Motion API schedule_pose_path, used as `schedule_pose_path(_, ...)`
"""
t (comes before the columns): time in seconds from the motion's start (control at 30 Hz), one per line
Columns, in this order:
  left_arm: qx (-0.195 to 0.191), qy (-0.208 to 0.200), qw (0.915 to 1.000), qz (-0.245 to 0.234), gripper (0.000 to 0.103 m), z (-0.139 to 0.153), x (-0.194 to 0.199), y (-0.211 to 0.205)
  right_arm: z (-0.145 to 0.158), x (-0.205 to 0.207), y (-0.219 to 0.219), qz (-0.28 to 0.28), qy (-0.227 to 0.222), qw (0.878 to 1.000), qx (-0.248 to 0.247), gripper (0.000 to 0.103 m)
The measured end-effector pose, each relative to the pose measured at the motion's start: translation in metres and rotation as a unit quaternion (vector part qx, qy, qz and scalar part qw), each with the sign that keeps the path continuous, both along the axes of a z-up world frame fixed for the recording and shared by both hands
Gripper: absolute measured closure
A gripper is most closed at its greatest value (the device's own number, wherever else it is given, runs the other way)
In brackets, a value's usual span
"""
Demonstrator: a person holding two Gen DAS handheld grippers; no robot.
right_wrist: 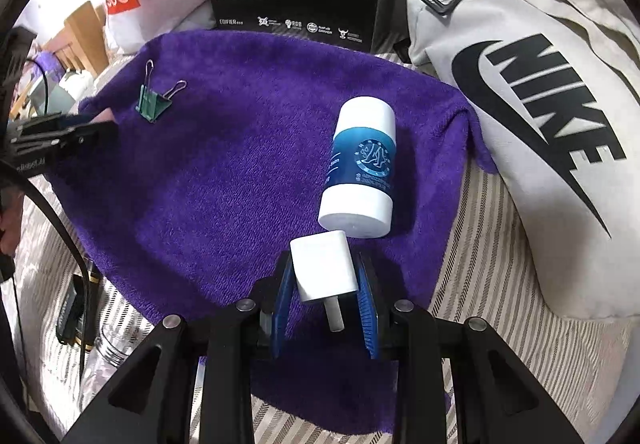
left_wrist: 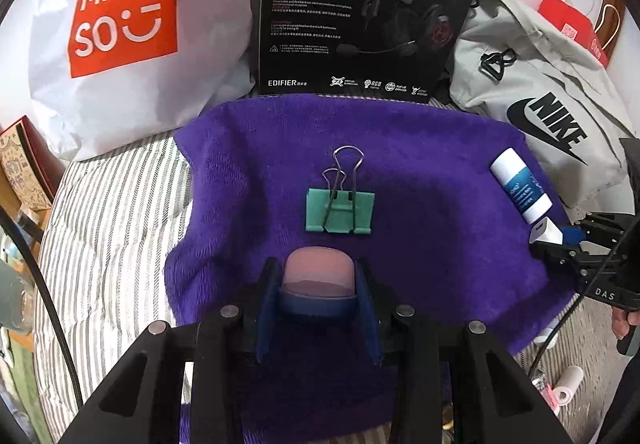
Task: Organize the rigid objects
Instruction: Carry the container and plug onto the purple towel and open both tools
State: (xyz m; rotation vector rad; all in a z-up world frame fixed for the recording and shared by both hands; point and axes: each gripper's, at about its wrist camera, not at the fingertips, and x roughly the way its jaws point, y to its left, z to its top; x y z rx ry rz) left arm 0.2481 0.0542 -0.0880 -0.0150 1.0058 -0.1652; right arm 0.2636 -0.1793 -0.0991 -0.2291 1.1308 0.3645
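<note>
Evidently gathering items onto the purple towel (left_wrist: 420,171), the left tongs (left_wrist: 318,284) clamp a pink-lidded jar (left_wrist: 318,270) while the right tongs (right_wrist: 324,284) grip a white charger plug (right_wrist: 322,268).

Blue jaws hide the pink container's (left_wrist: 318,271) base

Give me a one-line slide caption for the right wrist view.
Right tongs grip a white charger plug over a purple towel, beside a lying blue-and-white bottle; a green binder clip rests farther left.
</note>
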Motion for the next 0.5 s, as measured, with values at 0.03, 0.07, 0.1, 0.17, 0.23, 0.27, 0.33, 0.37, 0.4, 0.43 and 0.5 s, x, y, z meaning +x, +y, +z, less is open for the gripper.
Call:
schedule_pose_path(0.03,0.002,0.001,1.0000,-0.001,0.068,-0.001,0.002,0.000,0.000,0.000,0.001,0.002,-0.002,1.000,-0.002,0.073)
schedule_pose_path(0.07,0.002,0.001,1.0000,-0.002,0.068,-0.002,0.004,-0.001,0.000,0.001,0.000,0.001,-0.001,1.000,0.000,0.073)
schedule_pose_path(0.1,0.002,0.002,1.0000,-0.003,0.068,-0.003,0.007,-0.001,-0.001,0.001,0.000,0.001,0.000,1.000,0.004,0.073)
schedule_pose_path(0.17,0.005,0.004,1.0000,-0.002,0.068,-0.006,0.012,-0.001,-0.001,0.001,0.000,0.004,-0.003,1.000,0.004,0.073)
schedule_pose_path(0.23,0.014,0.005,0.9999,-0.005,0.068,-0.009,0.015,-0.003,0.000,-0.001,0.000,0.006,-0.006,1.000,0.002,0.072)
schedule_pose_path(0.27,0.020,0.003,0.9998,-0.006,0.068,-0.010,0.016,-0.005,0.000,-0.001,0.000,0.006,-0.007,1.000,0.002,0.072)
schedule_pose_path(0.33,0.029,0.003,0.9995,-0.009,0.068,-0.011,0.016,-0.008,0.000,0.000,-0.001,0.005,-0.003,1.000,0.005,0.071)
schedule_pose_path(0.37,0.031,0.002,0.9995,-0.007,0.068,-0.011,0.016,-0.008,0.001,0.001,-0.001,0.006,0.000,1.000,0.009,0.068)
schedule_pose_path(0.4,0.033,0.001,0.9995,-0.005,0.068,-0.011,0.015,-0.009,0.001,0.001,-0.001,0.010,0.004,1.000,0.014,0.065)
schedule_pose_path(0.43,0.038,0.000,0.9993,-0.006,0.068,-0.012,0.014,-0.010,0.002,0.000,0.000,0.015,0.006,1.000,0.020,0.059)
schedule_pose_path(0.5,0.053,-0.002,0.9985,-0.010,0.068,-0.013,0.012,-0.014,0.003,-0.004,0.002,0.023,0.006,1.000,0.017,0.050)
